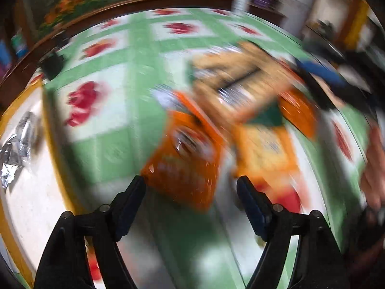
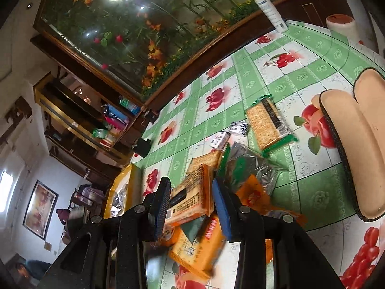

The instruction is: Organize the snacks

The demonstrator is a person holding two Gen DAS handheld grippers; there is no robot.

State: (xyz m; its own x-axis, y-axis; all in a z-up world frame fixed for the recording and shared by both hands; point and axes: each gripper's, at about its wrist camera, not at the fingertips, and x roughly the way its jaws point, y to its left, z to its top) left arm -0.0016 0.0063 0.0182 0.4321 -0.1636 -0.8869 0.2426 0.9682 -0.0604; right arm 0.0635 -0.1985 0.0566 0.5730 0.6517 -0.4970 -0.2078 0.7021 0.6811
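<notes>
A pile of snack packets lies on the green fruit-print tablecloth [image 1: 115, 149]. In the blurred left wrist view an orange packet [image 1: 185, 166] sits just beyond my open, empty left gripper [image 1: 191, 183], with cracker packs [image 1: 240, 82] behind it. In the right wrist view my right gripper [image 2: 191, 192] is open with its fingers either side of an orange cracker pack [image 2: 192, 197]. Another orange pack [image 2: 199, 248], a silver-green wrapper [image 2: 252, 166] and a green-edged cracker pack [image 2: 267, 125] lie around it. A yellow-rimmed tray [image 2: 120, 192] with silver wrappers stands to the left.
A spray bottle [image 2: 272, 9] and a white jar with a red lid [image 2: 340, 25] stand at the table's far edge. A beige cushioned thing [image 2: 356, 144] lies at the right. A small black box [image 2: 143, 147] sits near the glass flower cabinet [image 2: 134, 31].
</notes>
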